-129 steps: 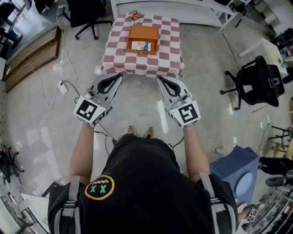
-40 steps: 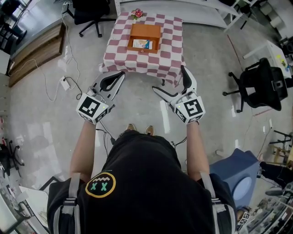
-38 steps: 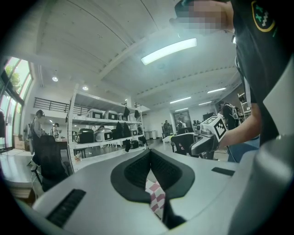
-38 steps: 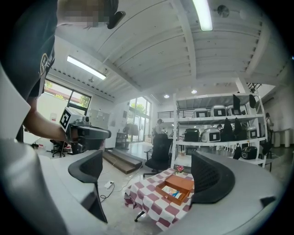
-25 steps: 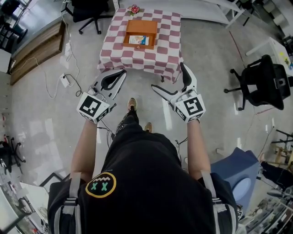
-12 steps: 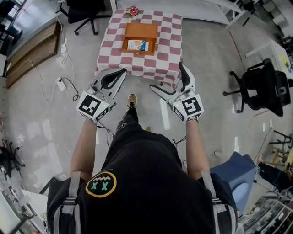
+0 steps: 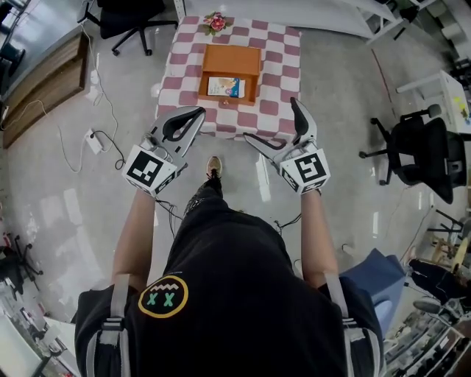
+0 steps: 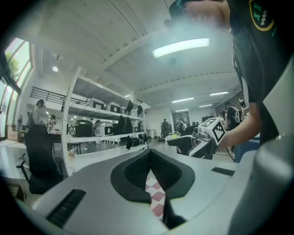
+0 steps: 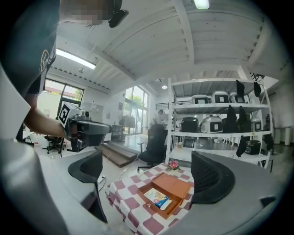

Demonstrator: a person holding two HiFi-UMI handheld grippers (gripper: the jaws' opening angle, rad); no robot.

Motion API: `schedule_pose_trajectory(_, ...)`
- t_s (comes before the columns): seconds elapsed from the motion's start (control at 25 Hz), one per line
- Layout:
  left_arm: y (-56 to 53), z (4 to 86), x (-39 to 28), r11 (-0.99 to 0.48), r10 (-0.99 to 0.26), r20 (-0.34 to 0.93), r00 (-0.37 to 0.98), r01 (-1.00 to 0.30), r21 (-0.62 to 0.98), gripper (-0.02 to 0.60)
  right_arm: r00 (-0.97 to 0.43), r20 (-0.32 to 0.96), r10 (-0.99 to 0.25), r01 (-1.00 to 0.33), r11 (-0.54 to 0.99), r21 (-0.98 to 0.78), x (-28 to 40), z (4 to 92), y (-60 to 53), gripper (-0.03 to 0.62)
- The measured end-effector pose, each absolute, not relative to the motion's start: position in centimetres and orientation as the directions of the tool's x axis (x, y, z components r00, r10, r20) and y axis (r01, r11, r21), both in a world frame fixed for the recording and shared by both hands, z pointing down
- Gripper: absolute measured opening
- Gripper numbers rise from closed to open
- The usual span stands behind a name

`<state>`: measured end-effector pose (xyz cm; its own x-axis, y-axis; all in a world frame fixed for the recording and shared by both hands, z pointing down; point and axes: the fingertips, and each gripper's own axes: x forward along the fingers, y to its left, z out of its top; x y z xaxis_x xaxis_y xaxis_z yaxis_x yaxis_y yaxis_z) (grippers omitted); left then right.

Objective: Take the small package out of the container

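Note:
A small table with a pink-and-white checked cloth (image 7: 272, 70) stands ahead of me. On it sits an open wooden box (image 7: 231, 62) (image 9: 171, 189). Inside lies a small white-and-blue package (image 7: 224, 87) (image 9: 158, 198). My left gripper (image 7: 193, 118) (image 8: 150, 153) hovers in the air at the table's near left edge, jaws shut with nothing between them. My right gripper (image 7: 274, 121) (image 9: 149, 174) is held at the near right edge, open and empty, with the box framed between its pads (image 9: 209, 176). Both are short of the box.
A pink flower (image 7: 215, 22) (image 9: 173, 164) lies at the table's far edge. Black office chairs (image 7: 423, 147) stand right and behind. A cable and power strip (image 7: 94, 140) lie on the floor at left, by a wooden platform (image 7: 40, 81). Shelves (image 9: 216, 124) line the back.
The person has stepped toward the table, so it is nearer to both grippers. The right gripper, shut five seconds ago, now stands open. The left stays shut.

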<state>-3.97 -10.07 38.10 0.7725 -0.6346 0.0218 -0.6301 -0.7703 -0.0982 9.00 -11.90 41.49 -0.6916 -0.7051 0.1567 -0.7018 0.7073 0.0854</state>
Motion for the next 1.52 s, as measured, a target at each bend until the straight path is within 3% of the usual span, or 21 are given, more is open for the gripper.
schedule_pose_trajectory(0.64, -21.1, 38.1, -8.0, -0.812, -0.581, -0.004, 0.814, -0.581, -0.059, 0.017, -0.618, 0.287, -0.732, -0.749, 0.659, 0.069, 5.2, 45.5, -23.8, 0.595)
schedule_pose_trajectory(1.52, -24.4, 38.7, -7.8, -0.812, -0.583, 0.009, 0.812, -0.583, -0.008, 0.017, -0.597, 0.44, -0.671, -0.766, 0.64, -0.062, 4.8, 56.2, -31.3, 0.595)
